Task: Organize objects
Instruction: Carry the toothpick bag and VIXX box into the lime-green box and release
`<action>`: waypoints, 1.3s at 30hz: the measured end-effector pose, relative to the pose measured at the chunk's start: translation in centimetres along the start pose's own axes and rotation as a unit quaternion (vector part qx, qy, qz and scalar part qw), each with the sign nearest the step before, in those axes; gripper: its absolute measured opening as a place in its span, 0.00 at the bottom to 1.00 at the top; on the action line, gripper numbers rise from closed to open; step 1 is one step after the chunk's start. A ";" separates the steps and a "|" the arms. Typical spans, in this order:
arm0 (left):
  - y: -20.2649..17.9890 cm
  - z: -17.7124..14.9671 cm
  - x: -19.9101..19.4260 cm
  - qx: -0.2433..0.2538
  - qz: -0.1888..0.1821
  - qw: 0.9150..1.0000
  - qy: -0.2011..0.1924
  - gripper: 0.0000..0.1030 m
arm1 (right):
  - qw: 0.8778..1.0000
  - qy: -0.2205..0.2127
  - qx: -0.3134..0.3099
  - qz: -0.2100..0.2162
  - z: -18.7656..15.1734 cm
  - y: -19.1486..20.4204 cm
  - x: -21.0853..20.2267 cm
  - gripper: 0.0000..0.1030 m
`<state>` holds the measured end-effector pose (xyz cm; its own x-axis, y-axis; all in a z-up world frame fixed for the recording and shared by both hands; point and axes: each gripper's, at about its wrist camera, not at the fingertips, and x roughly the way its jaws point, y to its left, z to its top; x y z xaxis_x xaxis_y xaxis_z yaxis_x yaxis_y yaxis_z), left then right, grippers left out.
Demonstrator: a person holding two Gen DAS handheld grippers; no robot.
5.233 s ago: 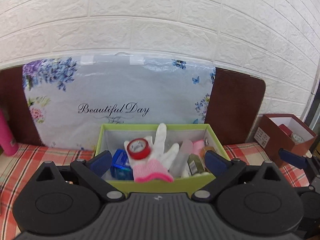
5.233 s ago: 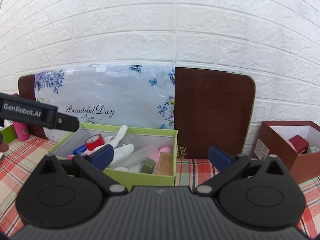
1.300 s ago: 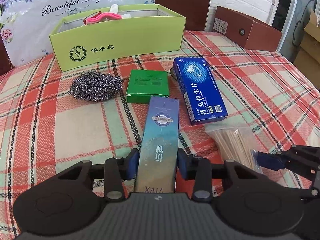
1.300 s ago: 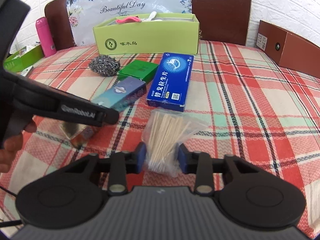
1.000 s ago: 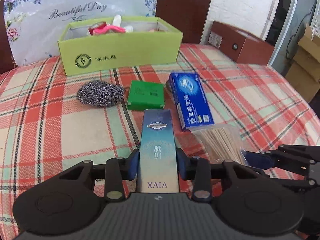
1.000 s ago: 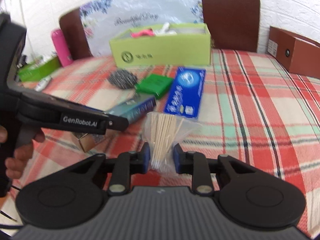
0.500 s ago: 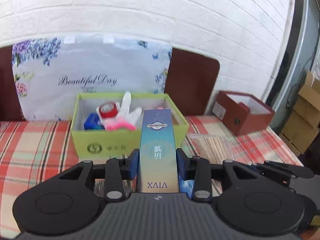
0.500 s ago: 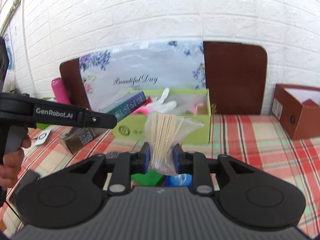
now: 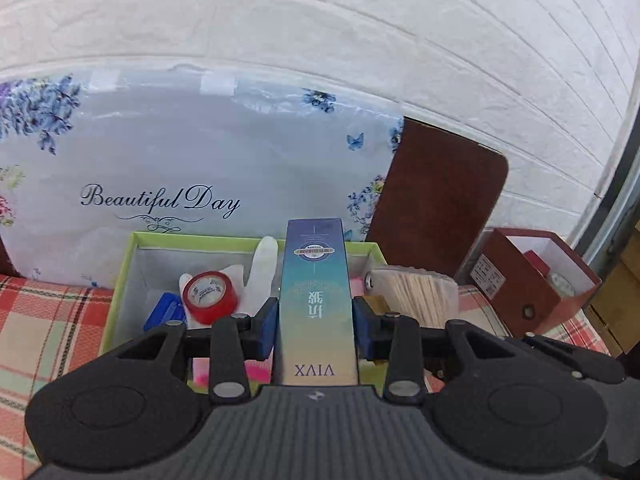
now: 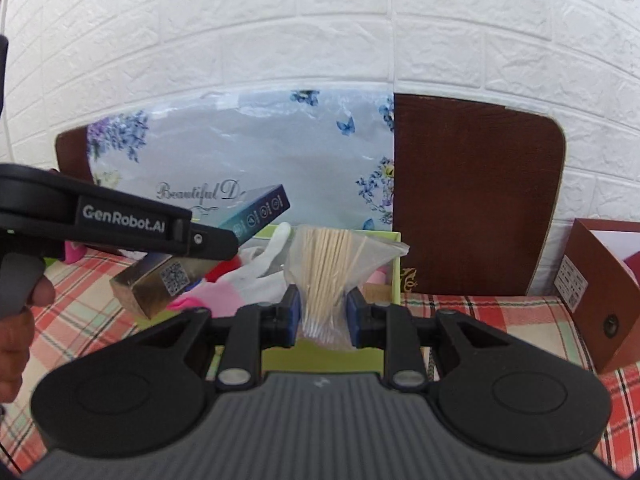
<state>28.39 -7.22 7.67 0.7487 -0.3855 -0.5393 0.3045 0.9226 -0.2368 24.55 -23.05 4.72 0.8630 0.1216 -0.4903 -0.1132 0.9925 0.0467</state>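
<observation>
My left gripper [image 9: 316,326] is shut on a long blue-to-gold carton [image 9: 316,304] that juts out over the green box [image 9: 120,280]. In the right wrist view the same carton [image 10: 168,280] hangs tilted above the green box [image 10: 394,276], held by the left gripper. My right gripper [image 10: 323,316] is shut on a clear bag of wooden sticks [image 10: 326,272], also over the box; that bag [image 9: 416,294] shows at the box's right end in the left wrist view. Inside lie a red tape roll [image 9: 210,296], a white glove [image 9: 262,276] and a blue item [image 9: 166,312].
A floral "Beautiful Day" bag [image 9: 180,168] and a brown board [image 10: 476,200] lean on the white brick wall behind the box. An open brown box [image 9: 528,280] stands at the right on the checked cloth [image 10: 500,320]. A hand [image 10: 16,320] grips the left tool.
Both grippers lifted their loads off the cloth and carried them forward to the green box. The steel scourer, green packet and blue carton have dropped out of view.
</observation>
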 end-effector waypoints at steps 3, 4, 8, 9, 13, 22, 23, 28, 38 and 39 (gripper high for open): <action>0.4 0.5 1.9 0.002 -0.002 1.000 0.001 0.40 | 1.000 0.006 0.003 0.001 0.2 -0.4 2.6 0.23; 0.5 0.5 2.4 0.007 0.000 1.000 -0.001 0.40 | 1.000 0.008 0.003 0.002 0.2 -0.5 3.3 0.23; 1.0 0.1 3.1 0.012 0.035 0.999 -0.040 0.88 | 1.000 0.012 -0.007 0.005 -0.6 -0.6 5.8 0.46; 1.3 -0.1 3.0 0.013 0.043 0.997 -0.056 0.89 | 1.000 0.009 -0.009 -0.002 -1.0 -0.6 6.1 0.62; 2.1 -0.5 3.1 0.015 0.052 0.997 -0.055 0.93 | 1.000 -0.009 -0.019 -0.017 -2.2 -0.6 6.3 0.85; 1.7 -1.2 1.3 0.019 0.068 0.996 -0.055 0.93 | 0.999 -0.023 0.001 -0.024 -1.9 -0.9 3.8 1.00; 1.6 -1.2 0.8 0.018 0.068 0.996 -0.057 0.93 | 0.999 -0.028 0.003 -0.024 -1.8 -0.9 3.2 1.00; 0.7 -1.3 -1.9 0.021 0.069 0.995 -0.065 0.93 | 0.999 -0.049 0.005 -0.023 -1.4 -0.7 0.1 1.00; -1.2 -3.0 -7.7 0.037 0.070 0.995 -0.056 0.93 | 0.998 -0.065 0.008 -0.020 -3.0 0.0 -6.1 1.00; -1.3 -3.4 -8.1 0.035 0.065 0.996 -0.054 0.93 | 0.998 -0.067 0.003 -0.022 -3.5 0.3 -6.7 1.00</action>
<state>19.93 -5.39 9.57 0.8417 -0.2634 -0.4714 0.2395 0.9645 -0.1114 17.00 -23.63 4.98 0.9250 0.0793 -0.3716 -0.0724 0.9968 0.0326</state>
